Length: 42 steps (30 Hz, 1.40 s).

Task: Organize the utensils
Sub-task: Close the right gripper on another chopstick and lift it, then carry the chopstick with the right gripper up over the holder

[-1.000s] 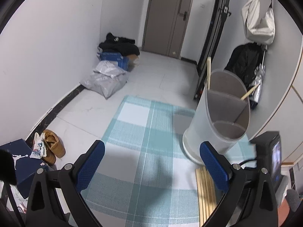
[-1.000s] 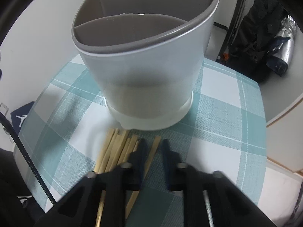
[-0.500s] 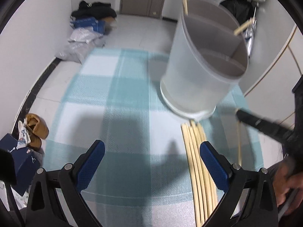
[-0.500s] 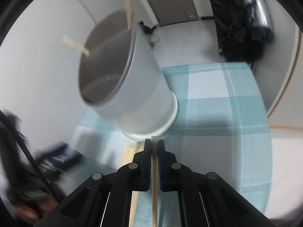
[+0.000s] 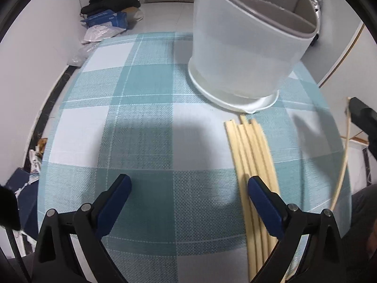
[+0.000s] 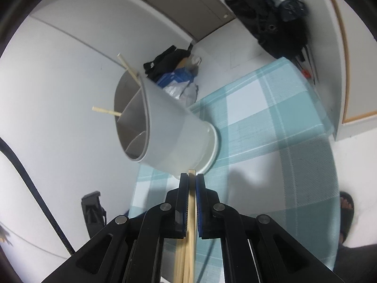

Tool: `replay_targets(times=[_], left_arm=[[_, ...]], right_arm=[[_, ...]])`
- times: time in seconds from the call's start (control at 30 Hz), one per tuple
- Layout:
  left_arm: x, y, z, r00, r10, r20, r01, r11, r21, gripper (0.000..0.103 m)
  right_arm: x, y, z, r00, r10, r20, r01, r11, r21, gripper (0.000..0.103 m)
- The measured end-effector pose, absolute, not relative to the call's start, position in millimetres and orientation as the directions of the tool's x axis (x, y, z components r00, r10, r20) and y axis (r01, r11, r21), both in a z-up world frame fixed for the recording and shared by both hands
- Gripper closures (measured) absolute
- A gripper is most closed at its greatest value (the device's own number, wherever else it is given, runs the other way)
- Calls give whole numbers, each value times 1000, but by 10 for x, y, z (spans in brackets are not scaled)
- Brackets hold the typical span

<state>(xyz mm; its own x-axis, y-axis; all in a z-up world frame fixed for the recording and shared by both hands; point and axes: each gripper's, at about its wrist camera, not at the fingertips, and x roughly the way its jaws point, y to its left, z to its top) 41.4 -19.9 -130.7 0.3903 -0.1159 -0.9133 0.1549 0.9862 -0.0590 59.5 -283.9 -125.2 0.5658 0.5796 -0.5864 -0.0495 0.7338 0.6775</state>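
On the checked cloth: the pale teal-and-white woven tablecloth [image 5: 141, 127] carries everything; a tall translucent white plastic utensil holder [image 5: 247, 47] with grey inner dividers stands at its far right.
Holder contents: two pale wooden chopsticks [image 6: 128, 69] already lean out over its rim, so the compartments look to be filling stick by stick.
Loose pile: a row of pale wooden chopsticks [image 5: 249, 165] lies side by side just near of the holder's base, ends pointing toward it, probably laid there for short carries.
Right gripper [image 6: 192, 181]: clamped tight on one pale wooden chopstick [image 6: 191, 202], which runs lengthwise between the blue pads with only its tip showing past them, a hold that suits dropping it end-first.
Left gripper [image 5: 188, 200]: jaws spread wide and empty, low over the cloth, its right finger [image 5: 261, 200] over the pile; I judge it is lining up for the next stick.
Step in hand: carrying the gripped stick to the holder.
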Motion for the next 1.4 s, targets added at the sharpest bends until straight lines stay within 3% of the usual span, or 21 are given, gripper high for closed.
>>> replay_targets(times=[0.17,0.33,0.5,0.67,0.83,0.87,1.07,1.4], left_arm=[[392,-192,-1291,380,-95,-920,133,990,-48,9],[440,-281,-1277,381,-73,-922,161,987,-12,22],[564,-257,-1294,374,-86,-924,138,990,-36,25],[691,-300,-1290,386,-85,-919,148,989,-29,49],[733,-370,-1287,395,-116,-912,171,984,-51,92],[743,-365,-1292,391,-126,-912,167,984,-64,96],[747,-192,-1218,412,-192,-890,120,980,-156,99],[218,-101,-401,662,-276,-697,178,961,-211,100]], right_arm=[[588,-2895,-1267,587,556,-589,-63,756,651,98],[578,-2906,-1273,599,545,-586,-76,768,636,98],[594,-2893,-1232,613,544,-573,-101,773,626,98],[637,-2857,-1230,610,537,-582,-121,789,602,98],[692,-2859,-1236,608,540,-583,-133,793,595,98],[701,-2851,-1235,607,539,-584,-136,794,592,98],[718,-2754,-1157,617,537,-575,-179,808,562,98],[439,-2505,-878,702,489,-518,-294,861,415,98]])
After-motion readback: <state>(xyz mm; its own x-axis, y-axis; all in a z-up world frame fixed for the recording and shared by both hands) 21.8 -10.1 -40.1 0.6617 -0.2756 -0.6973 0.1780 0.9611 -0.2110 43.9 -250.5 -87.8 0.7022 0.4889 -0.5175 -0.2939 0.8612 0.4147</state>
